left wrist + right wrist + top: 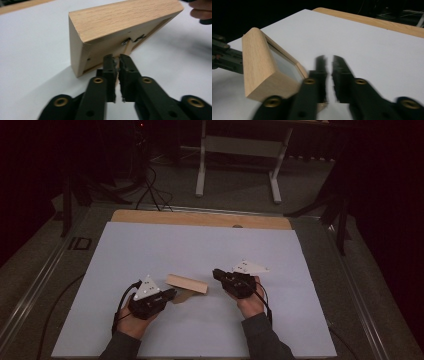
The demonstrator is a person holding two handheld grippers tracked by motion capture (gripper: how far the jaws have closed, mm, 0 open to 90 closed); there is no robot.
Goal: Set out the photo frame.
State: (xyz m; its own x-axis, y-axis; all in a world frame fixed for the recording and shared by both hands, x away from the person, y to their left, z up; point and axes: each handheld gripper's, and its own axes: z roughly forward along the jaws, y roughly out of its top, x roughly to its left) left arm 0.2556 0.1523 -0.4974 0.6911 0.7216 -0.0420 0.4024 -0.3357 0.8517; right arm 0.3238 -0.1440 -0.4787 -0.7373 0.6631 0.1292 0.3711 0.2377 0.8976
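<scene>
While upright, wooden frame [186, 283] with glass

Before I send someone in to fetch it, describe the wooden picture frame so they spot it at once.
On the white sheet covering the table, look near the front edge, between the two black grippers. The wooden picture frame stands tilted there, a pale wood block with a glass front and a stand on its back, the one wooden thing on the sheet.

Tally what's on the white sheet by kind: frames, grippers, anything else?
Wooden picture frame: 1
Handheld grippers: 2, left gripper and right gripper
Total: 3
</scene>
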